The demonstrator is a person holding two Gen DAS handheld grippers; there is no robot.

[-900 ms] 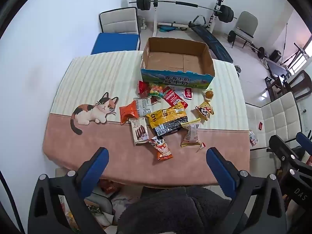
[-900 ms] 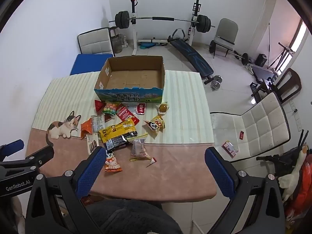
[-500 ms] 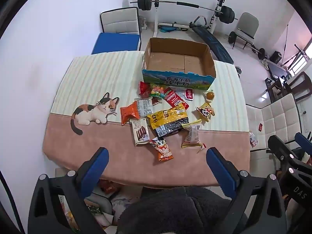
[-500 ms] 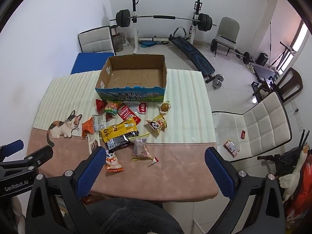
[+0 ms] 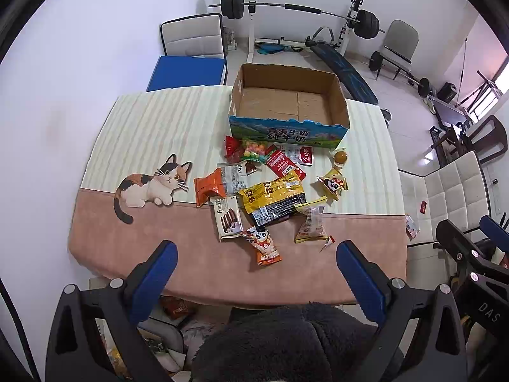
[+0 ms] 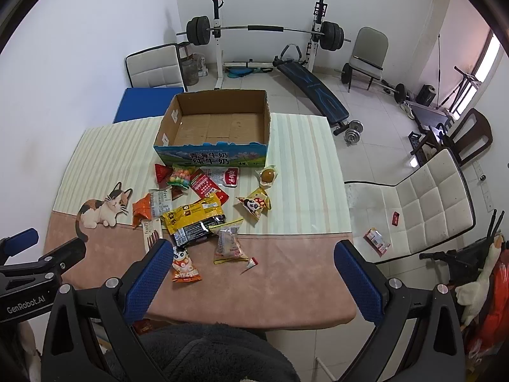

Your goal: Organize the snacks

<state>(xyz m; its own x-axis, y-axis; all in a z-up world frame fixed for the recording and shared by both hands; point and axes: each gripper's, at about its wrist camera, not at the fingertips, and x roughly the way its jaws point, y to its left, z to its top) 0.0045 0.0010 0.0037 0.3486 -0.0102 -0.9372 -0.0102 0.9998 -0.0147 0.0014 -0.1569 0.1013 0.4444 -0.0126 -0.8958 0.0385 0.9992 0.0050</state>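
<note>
An empty cardboard box with a blue printed front stands at the table's far side. Several snack packets lie in front of it: a big yellow and black bag, an orange packet, a biscuit pack, a small cartoon pouch, a clear wrapped bun, a panda pouch. My left gripper is open and empty above the near table edge. My right gripper is open and empty there too.
The table has a striped cream and pink cloth with a cat print. A white chair stands right of the table. Gym equipment fills the back. A blue mat lies beyond the table.
Both grippers have drifted slightly toward the table, so the snacks and box appear a little larger. Nothing was taken hold of.
</note>
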